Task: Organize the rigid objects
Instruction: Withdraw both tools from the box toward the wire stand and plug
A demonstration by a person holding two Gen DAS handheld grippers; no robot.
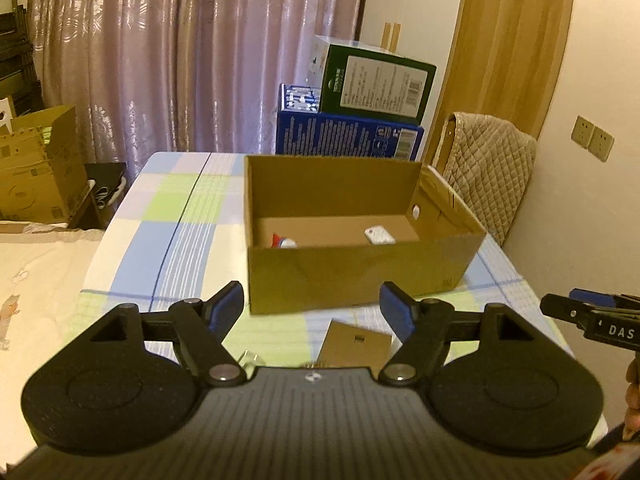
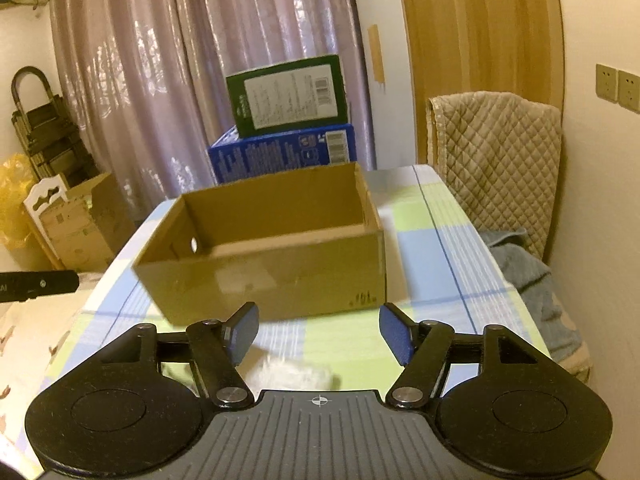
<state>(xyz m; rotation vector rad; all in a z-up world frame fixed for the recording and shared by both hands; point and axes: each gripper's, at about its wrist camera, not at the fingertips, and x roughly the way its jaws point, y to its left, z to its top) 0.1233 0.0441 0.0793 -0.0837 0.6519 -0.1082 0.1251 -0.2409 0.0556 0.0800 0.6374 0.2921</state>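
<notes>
An open brown cardboard box (image 1: pixel 360 276) stands on the checked tablecloth (image 1: pixel 180 220). On its floor lie a small white object (image 1: pixel 379 236) and a red-and-white object (image 1: pixel 282 242). My left gripper (image 1: pixel 312 312) hovers before the box, open, with nothing between its blue pads. Under it lie a flat cardboard piece (image 1: pixel 356 344) and a small clear item (image 1: pixel 250 358). The right gripper (image 1: pixel 592 316) shows at the right edge. In the right wrist view the box (image 2: pixel 260 276) is just ahead. My right gripper (image 2: pixel 320 332) is open above a blurred white thing (image 2: pixel 296 374).
Behind the table a green carton (image 1: pixel 376 84) sits on a blue carton (image 1: pixel 348 140). A chair with a quilted cover (image 2: pixel 496 160) stands right of the table, with grey cloth (image 2: pixel 532 280) beside it. Cardboard boxes (image 1: pixel 36 168) sit at the left by the curtain.
</notes>
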